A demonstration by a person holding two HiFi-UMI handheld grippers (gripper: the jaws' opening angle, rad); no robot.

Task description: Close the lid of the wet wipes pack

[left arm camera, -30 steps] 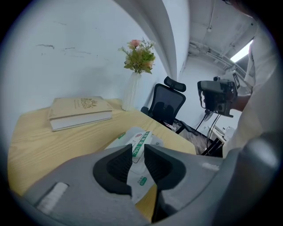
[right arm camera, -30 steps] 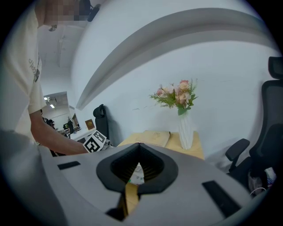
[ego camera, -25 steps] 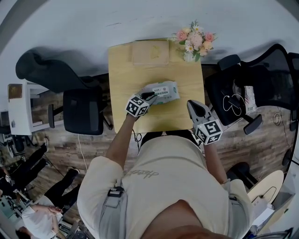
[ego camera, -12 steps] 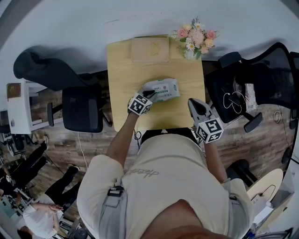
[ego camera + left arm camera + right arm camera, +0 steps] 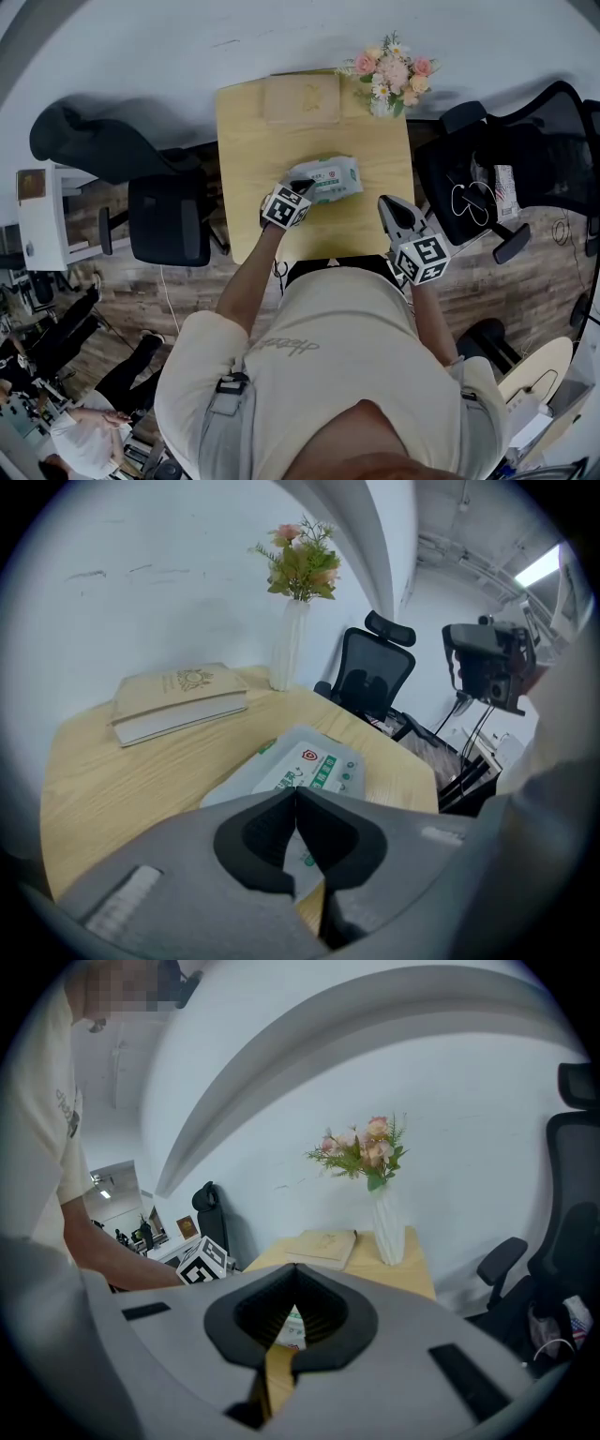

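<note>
Now: left tongs [image 5: 296,789] have just been closing; tips meet, nothing between them. They point steeply down at the near left end of the pack [image 5: 251,775]; contact cannot be told. Pack lies flat on the table [image 5: 253,141], running ahead and rightward from these tips, long axis across the table. Left tongs are by far the nearer. Right tongs [image 5: 295,1267] are shut too, empty, hanging off the pack's right end near the table edge, well apart from it. Lid [image 5: 319,772] looks flat; a downward press by the left tips seems the likely step. Label: white and green, red shield badge, print too small to read. Beyond: book [image 5: 178,700], emblem on its cover; vase [image 5: 289,653].
</note>
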